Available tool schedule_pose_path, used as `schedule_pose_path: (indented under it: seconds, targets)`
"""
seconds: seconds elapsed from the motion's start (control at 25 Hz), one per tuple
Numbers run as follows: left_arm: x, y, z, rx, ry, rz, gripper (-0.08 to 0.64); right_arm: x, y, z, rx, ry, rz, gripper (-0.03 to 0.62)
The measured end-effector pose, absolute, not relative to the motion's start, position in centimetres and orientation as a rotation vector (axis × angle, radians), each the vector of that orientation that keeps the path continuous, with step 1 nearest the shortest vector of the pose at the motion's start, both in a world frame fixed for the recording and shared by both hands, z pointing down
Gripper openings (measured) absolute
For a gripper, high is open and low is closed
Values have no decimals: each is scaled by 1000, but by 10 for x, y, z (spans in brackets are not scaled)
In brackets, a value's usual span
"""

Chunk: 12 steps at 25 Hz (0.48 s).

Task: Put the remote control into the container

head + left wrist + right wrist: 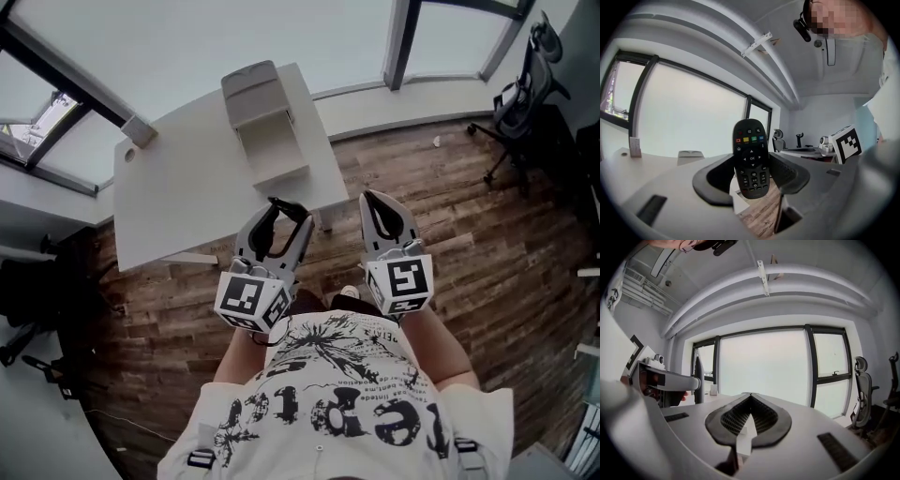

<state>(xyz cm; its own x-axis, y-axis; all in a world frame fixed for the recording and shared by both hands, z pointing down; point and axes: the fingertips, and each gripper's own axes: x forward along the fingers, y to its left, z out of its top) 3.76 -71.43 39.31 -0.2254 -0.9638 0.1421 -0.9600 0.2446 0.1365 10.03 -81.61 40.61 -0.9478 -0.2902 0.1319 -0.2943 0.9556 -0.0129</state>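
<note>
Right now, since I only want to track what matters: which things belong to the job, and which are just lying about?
Job: remote control, clamped in the left gripper; container on the white table.
Lying about: small grey block at the table's corner; office chair; shut, empty right gripper.

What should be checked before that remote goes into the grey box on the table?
1. Remote control held by left gripper: ok, upright between its jaws.
2. Right gripper empty: ok, jaws together.
3. Container in sight on white table: ok.
4. Container's top open: cannot tell.
5. Remote control above Container: not ok, held short of it.
</note>
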Motion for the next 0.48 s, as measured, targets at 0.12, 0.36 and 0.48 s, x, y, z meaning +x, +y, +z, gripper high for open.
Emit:
schedule_pose_path:
  seconds: [0.12,0.36,0.48]
  targets:
    - [34,-732,395,1757,-2340,-23,239,94,-844,407,416,-2983,72,0]
    - [8,-756,400,1665,-2379,-27,239,61,-877,415,340,-2975,108,0]
    - [-16,-767,408,1627,-2381,-44,239,39,-887,417,305,-2969,90,0]
